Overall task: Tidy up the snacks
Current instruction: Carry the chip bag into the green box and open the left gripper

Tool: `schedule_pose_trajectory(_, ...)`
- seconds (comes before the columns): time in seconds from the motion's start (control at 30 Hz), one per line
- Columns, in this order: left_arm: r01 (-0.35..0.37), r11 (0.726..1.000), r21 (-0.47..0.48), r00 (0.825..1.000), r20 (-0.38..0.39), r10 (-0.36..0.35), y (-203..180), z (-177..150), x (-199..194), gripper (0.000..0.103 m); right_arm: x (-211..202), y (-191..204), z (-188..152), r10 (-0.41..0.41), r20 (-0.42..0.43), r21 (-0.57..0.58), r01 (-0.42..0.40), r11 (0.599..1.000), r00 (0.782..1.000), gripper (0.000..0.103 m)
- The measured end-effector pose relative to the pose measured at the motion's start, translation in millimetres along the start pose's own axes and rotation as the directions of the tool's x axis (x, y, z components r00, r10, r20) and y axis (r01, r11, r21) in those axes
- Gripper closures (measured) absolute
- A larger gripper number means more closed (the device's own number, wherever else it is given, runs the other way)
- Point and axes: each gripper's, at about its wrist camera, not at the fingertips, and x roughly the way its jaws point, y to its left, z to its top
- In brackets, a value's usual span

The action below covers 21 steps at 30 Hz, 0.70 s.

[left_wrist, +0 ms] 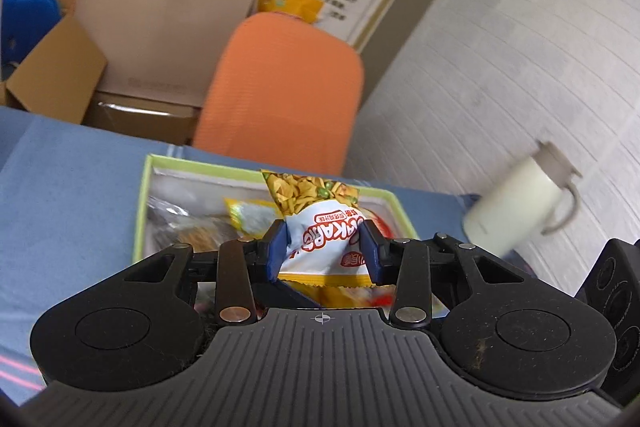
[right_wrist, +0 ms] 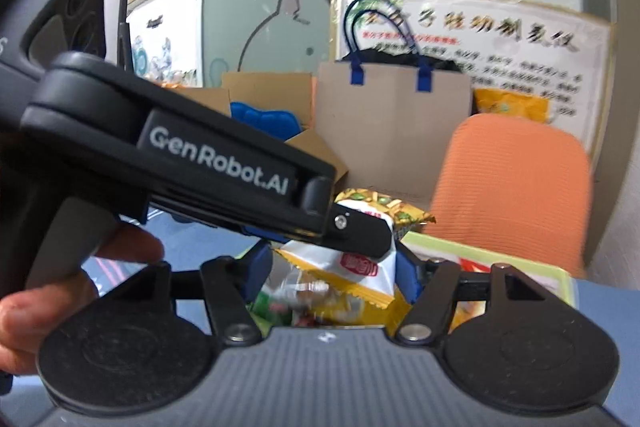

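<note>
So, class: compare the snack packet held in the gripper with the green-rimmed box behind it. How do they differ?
The snack packet is soft and crinkled, pinched between the left gripper fingers; the green-rimmed box is rigid and rests on the blue cloth. The packet is sealed; the box is open-topped. The packet is much smaller than the box. Both contain snacks.

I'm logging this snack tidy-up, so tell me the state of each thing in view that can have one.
left hand-held gripper: shut on the snack packet
snack packet: held up above the green box, pinched at its middle
right hand-held gripper: cannot tell whether its pads press anything
green box: open, packets inside
white mug: lid on, blurred
paper bag: upright, open at the top
cardboard box: flaps open
</note>
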Motion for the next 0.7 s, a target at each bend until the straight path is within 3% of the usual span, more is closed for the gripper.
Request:
schedule_pose_trajectory(0.13,-0.057,0.998,-0.017,0.997,-0.051,0.056,28,12,35,0.084,51,-12,4,0.046,-0.097,0.040,-0.042,0.998,0.994,0.035)
schedule_pose_trajectory(0.23,-0.096,0.995,-0.008,0.992,-0.086,0.095,42,2,58,0.081,73,-12,-5,0.047,-0.158,0.026,-0.043,0.999,0.986,0.032)
schedule_pose_trajectory(0.37,-0.110,0.992,0.062,0.992,-0.059,0.113,43,-6,57,0.072,70,-1,-10,0.023,-0.146,-0.009,-0.025,1.000,0.989,0.030)
schedule_pose_trajectory(0.43,-0.104,0.991,0.078,0.994,-0.023,0.106,39,-7,44,0.071,56,0,-6,0.026,-0.113,0.000,-0.026,1.000,0.993,0.024)
schedule_pose_trajectory(0.53,-0.077,0.995,0.062,0.995,0.070,0.073,33,-4,11,0.058,11,0,-3,-0.015,-0.009,-0.010,0.015,1.000,1.000,0.011)
schedule_pose_trajectory(0.63,-0.025,0.999,0.046,0.991,0.130,0.019,28,-8,-25,0.056,-47,1,-9,-0.060,0.088,-0.023,0.062,0.998,0.994,0.010)
schedule_pose_trajectory(0.7,-0.006,0.998,0.056,0.989,0.150,-0.003,23,-18,-45,0.052,-80,0,-24,-0.077,0.104,-0.009,0.078,0.997,0.992,0.010)
